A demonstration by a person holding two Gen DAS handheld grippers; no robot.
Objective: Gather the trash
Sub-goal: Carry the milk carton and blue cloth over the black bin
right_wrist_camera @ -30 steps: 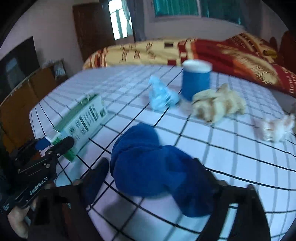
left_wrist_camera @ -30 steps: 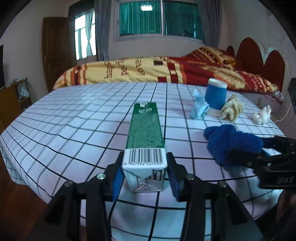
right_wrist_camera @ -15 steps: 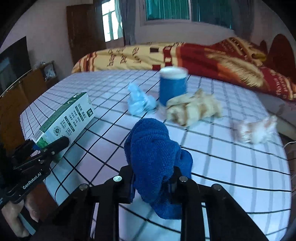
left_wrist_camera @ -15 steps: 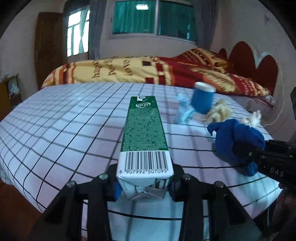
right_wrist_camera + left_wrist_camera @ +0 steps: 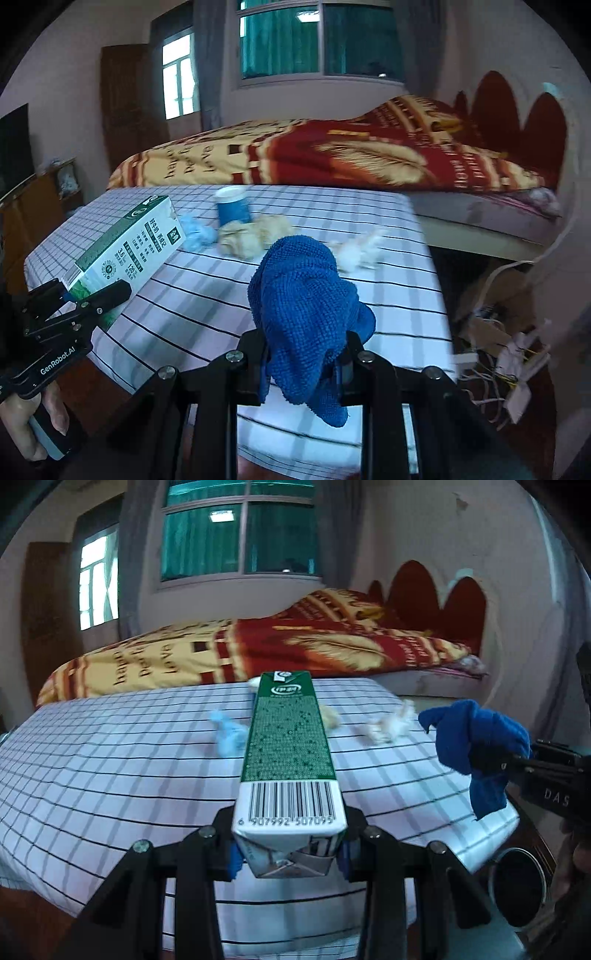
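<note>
Between the fingers of the left gripper [image 5: 289,853] sat a green and white milk carton [image 5: 287,753], clamped at its barcoded end and pointing lengthwise away from the camera, raised above the checked tablecloth [image 5: 110,768]. The right gripper [image 5: 303,363] was closed on a blue cloth [image 5: 306,310], which bunched above the fingers and drooped below them, clear of the table. From the left wrist view the same cloth hung at the right edge of the table, pinched by the other tool.

Left on the tablecloth, beyond both held items, were a crumpled blue wrapper [image 5: 197,234], a blue cup [image 5: 232,205] with a white rim standing upright, a wad of tan paper [image 5: 255,236] just beside the cup, and a smaller white crumpled tissue [image 5: 356,251] nearer the right edge. Behind the table lay a bed with a red and yellow blanket [image 5: 332,155]. A tangle of cables and white plugs [image 5: 517,347] lay on the floor to the right.
</note>
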